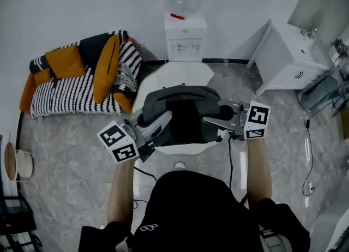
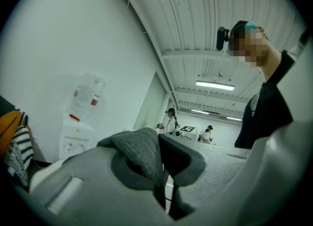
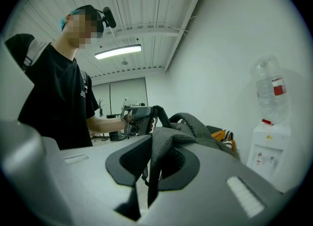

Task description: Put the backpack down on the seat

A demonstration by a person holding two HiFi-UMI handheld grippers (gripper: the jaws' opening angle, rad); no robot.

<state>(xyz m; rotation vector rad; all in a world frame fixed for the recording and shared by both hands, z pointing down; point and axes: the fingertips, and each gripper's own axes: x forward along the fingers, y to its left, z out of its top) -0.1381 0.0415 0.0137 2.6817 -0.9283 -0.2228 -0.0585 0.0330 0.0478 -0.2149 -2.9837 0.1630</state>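
A grey and black backpack (image 1: pixel 182 113) hangs just over a white seat (image 1: pixel 180 73), held up from both sides. My left gripper (image 1: pixel 163 119) is shut on a grey fabric strap (image 2: pixel 142 154) at the bag's left side. My right gripper (image 1: pixel 209 119) is shut on another grey strap (image 3: pixel 164 146) at its right side. In the right gripper view the left gripper (image 3: pixel 134 120) shows beyond the bag, in a hand. The bag covers most of the seat; I cannot tell whether its bottom touches it.
A striped sofa with orange cushions (image 1: pixel 82 82) stands to the left. A water dispenser (image 1: pixel 185 33) is against the wall behind the seat, and a white cabinet (image 1: pixel 286 54) stands at the right. Cables (image 1: pixel 308 153) lie on the marble floor at the right.
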